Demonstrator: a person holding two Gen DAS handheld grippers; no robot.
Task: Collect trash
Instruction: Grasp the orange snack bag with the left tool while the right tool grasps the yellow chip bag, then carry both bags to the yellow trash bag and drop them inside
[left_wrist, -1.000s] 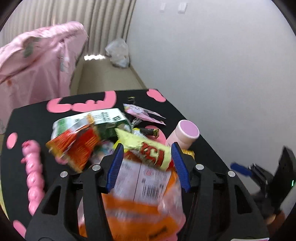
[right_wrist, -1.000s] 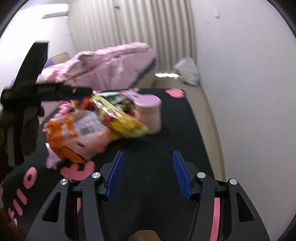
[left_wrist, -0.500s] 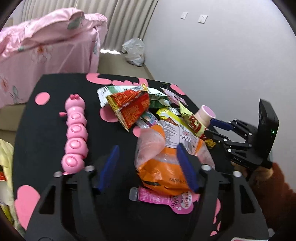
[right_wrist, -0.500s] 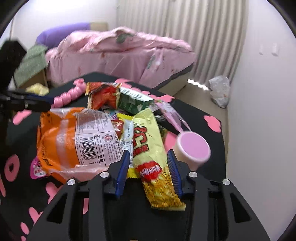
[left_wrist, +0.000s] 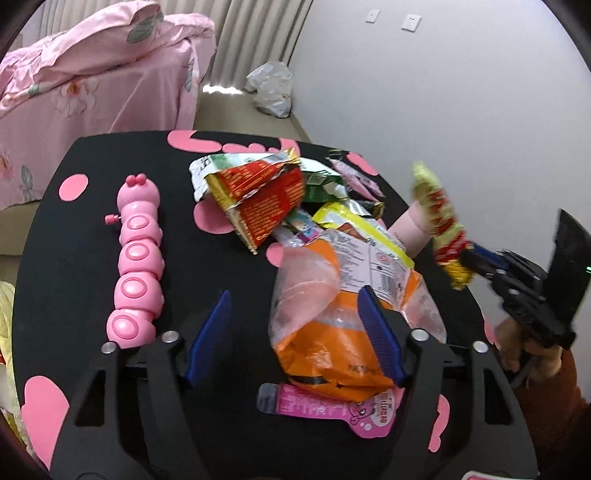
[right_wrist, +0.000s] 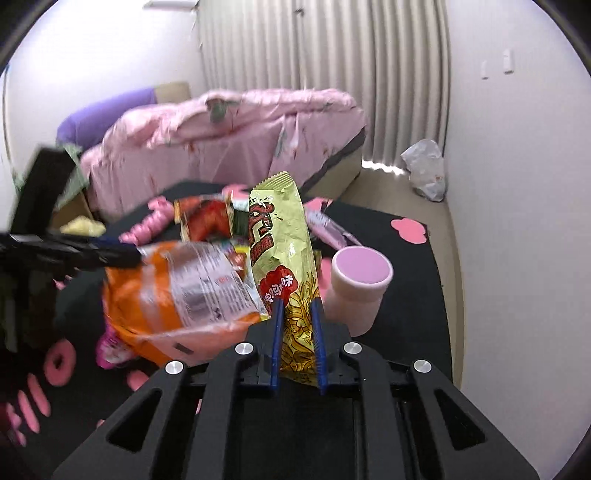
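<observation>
yellow snack wrapper (right_wrist: 291, 280) between right gripper (right_wrist: 297, 332) pads (closing, lifted)

Bare black bench (left_wrist: 81, 258) with pink patches lies open between the pink segmented caterpillar toy (left_wrist: 136, 258) on the left and the wrapper heap, and the left tool (left_wrist: 293, 334) hangs partly over that lane. The crumpled orange-and-clear plastic bag (left_wrist: 332, 325) blocks the middle. On the right, the pink round-topped pot (right_wrist: 360, 284) stands just beside the heap; beyond it the bench is bare up to the white wall (right_wrist: 517, 184).
</observation>
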